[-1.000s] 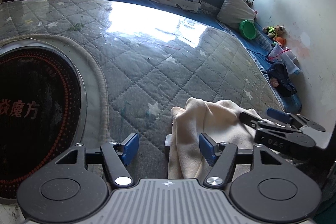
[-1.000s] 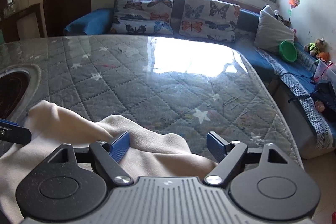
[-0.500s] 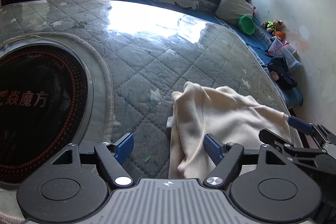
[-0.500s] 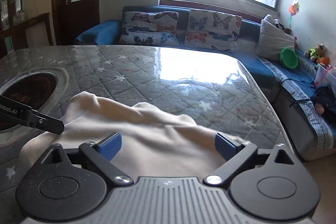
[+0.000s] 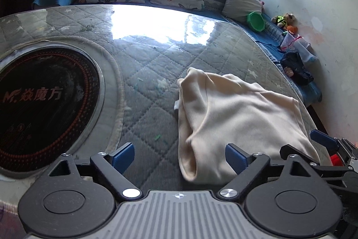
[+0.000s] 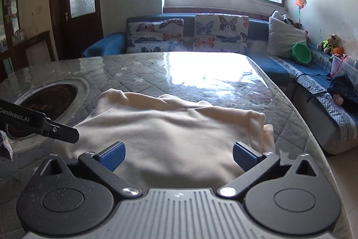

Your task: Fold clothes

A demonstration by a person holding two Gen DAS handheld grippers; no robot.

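A cream garment (image 5: 239,118) lies folded on the quilted grey table cover (image 5: 156,64), near the table's right edge. My left gripper (image 5: 180,157) hovers at its near left corner; its jaws are opening, and the cloth's near edge lies between the blue pads without being pressed. In the right wrist view the same garment (image 6: 170,127) spreads out ahead. My right gripper (image 6: 177,155) stands over its near edge, jaws opening wide, pads clear of the cloth. The right gripper's blue fingertips (image 5: 322,138) show at the right of the left wrist view.
A round black cooktop (image 5: 40,100) with red lettering is set into the table at the left. Behind the table runs a blue sofa (image 6: 107,44) with butterfly cushions (image 6: 190,35). A green bowl (image 6: 301,53) and toys lie on the bench along the right wall.
Both grippers have drawn back toward the near edge of the garment and widened their jaws. More of the cream cloth now shows ahead of each, lying flat on the table.
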